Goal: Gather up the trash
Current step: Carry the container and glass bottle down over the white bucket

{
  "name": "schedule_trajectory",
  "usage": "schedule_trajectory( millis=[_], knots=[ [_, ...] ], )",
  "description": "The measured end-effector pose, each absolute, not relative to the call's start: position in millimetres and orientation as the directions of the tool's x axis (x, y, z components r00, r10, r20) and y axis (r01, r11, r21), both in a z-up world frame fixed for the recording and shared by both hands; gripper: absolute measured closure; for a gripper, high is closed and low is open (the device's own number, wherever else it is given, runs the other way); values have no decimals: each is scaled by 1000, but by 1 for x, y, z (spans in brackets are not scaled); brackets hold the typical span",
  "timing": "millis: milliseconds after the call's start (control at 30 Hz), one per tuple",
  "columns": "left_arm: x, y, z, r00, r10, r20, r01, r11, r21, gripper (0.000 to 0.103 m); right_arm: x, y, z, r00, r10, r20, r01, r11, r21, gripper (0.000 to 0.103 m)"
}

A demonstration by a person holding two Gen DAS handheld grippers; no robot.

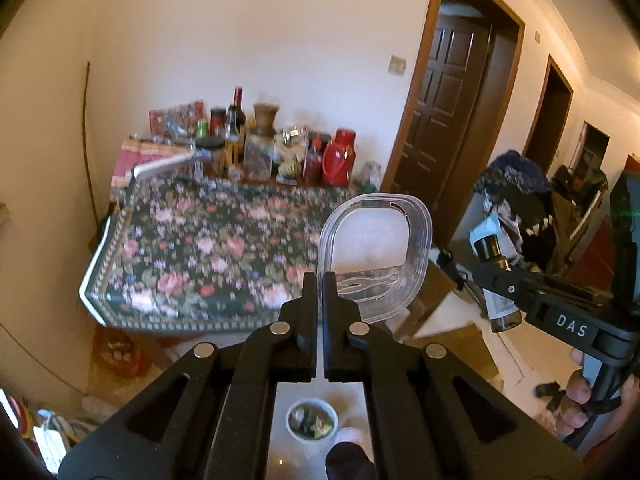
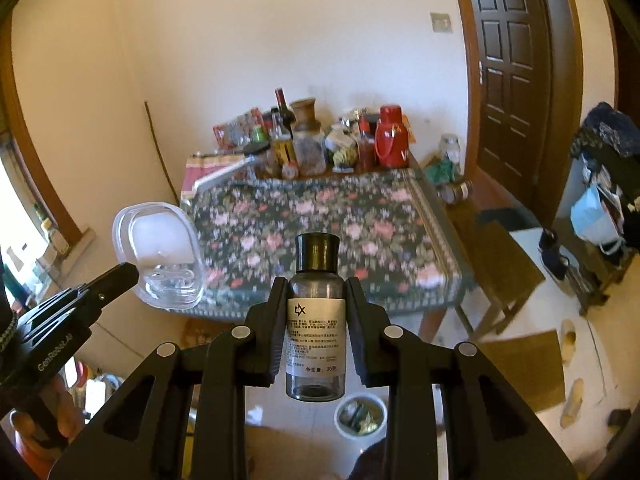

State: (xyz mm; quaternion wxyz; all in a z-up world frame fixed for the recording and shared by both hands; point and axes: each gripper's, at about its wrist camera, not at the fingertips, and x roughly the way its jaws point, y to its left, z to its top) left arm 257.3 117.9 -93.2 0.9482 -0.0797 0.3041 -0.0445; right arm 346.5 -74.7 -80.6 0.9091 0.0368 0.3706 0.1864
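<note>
My left gripper [image 1: 319, 280] is shut on the rim of a clear plastic container [image 1: 376, 252] and holds it in the air in front of the table. The container also shows in the right wrist view [image 2: 160, 256], at the left. My right gripper [image 2: 317, 284] is shut on a small grey bottle [image 2: 316, 320] with a black cap and a white label, held upright. The bottle and right gripper also show in the left wrist view [image 1: 498, 276] at the right. A white trash bin [image 2: 360, 416] with scraps in it stands on the floor below both grippers, also seen in the left wrist view [image 1: 312, 424].
A table with a floral cloth [image 1: 200, 248] stands ahead, with bottles, jars and a red jug [image 1: 339, 156] along its far edge. A dark wooden door [image 2: 516, 80] is at the right. Cardboard [image 2: 520, 364] lies on the floor. A cluttered rack [image 2: 604, 184] stands far right.
</note>
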Motion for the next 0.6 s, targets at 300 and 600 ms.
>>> schedule_trajectory(
  millis=[300,600],
  knots=[
    [260,111,-149,710,-158,-687,13,977,-211,103,337,-73,-126,552,343,-760,-305,931,199,77],
    [297,86,-268,549,-111,-828,-34,987,-155,103,356,-78,-219,405,311,-860,-295,935,199,77]
  ],
)
